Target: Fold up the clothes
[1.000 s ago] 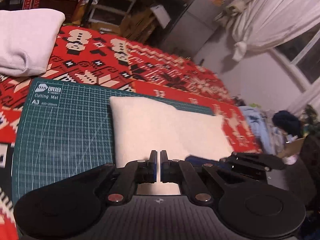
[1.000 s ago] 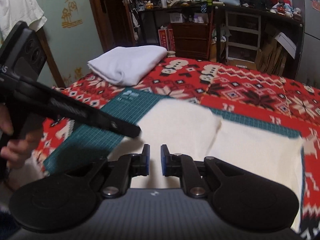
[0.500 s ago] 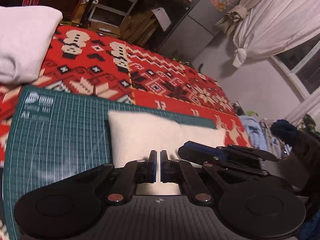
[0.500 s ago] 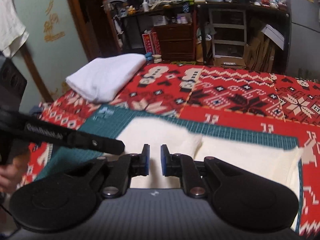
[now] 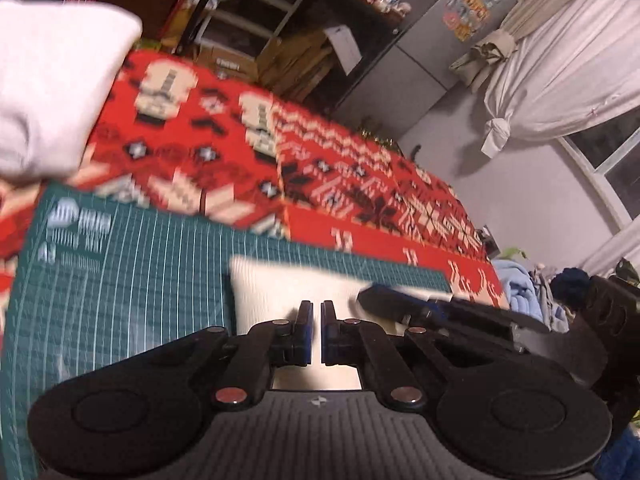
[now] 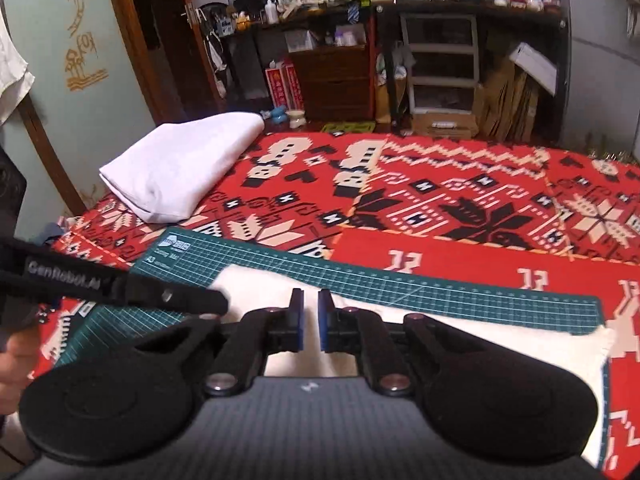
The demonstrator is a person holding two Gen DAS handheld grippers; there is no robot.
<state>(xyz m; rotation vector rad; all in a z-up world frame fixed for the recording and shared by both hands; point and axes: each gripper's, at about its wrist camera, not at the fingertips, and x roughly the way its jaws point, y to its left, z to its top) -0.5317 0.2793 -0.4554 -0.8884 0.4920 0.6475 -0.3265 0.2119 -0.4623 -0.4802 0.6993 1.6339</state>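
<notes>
A cream cloth (image 5: 276, 284) lies flat, folded, on the green cutting mat (image 5: 132, 280). My left gripper (image 5: 317, 320) hovers over the cloth's near edge, its jaws closed to a thin slit with nothing between them. The right gripper's finger (image 5: 400, 305) reaches in from the right, just above the cloth. In the right wrist view the cloth (image 6: 472, 334) spreads across the mat (image 6: 400, 286). My right gripper (image 6: 310, 312) is over its near part, jaws almost together and holding nothing. The left gripper's finger (image 6: 172, 296) crosses in from the left.
A folded white garment (image 6: 180, 168) rests on the red patterned table cover (image 6: 460, 200) at the far left, beyond the mat. A hand (image 6: 16, 356) holds the left tool. Shelves, boxes and a cabinet stand behind the table.
Both grippers have drawn back toward the cloth's near edge, so the cloth sits lower in each view. The right gripper has come closer to the left one. The cloth stays flat.
</notes>
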